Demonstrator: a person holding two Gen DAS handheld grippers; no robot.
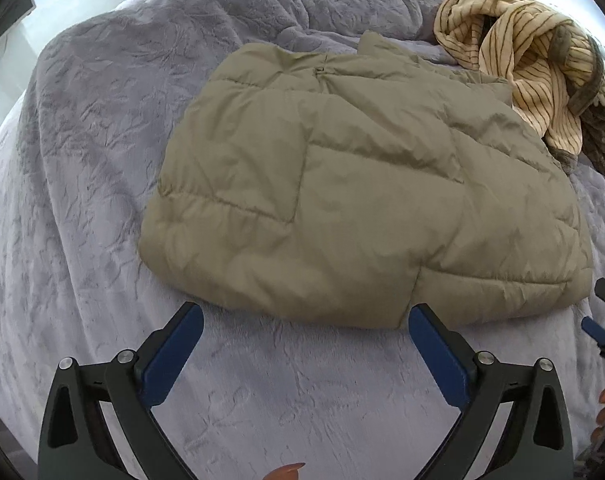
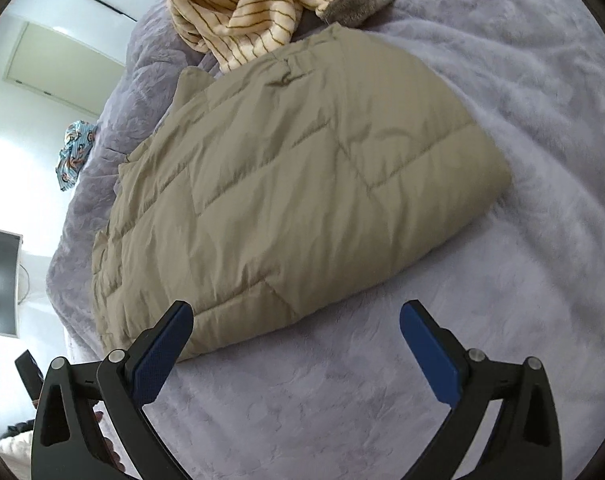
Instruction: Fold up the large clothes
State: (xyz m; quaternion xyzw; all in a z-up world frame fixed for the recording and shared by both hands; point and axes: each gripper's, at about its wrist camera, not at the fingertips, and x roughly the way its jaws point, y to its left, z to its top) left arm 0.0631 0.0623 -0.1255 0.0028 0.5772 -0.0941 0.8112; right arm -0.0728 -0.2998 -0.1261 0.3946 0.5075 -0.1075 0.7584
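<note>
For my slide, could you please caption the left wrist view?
Open left gripper hovers before a folded khaki puffer jacket on a grey blanket.

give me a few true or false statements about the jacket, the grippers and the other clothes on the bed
1. The tan jacket lies folded on the grey blanket. True.
2. The left gripper is clamped on the jacket. False: it is open, holding nothing.
3. A striped garment lies bunched at the jacket's far edge. True.
4. The right gripper holds the striped garment. False: it is open and empty.
5. The patterned blue cloth lies on top of the jacket. False: it is apart, at the bed's edge.
</note>
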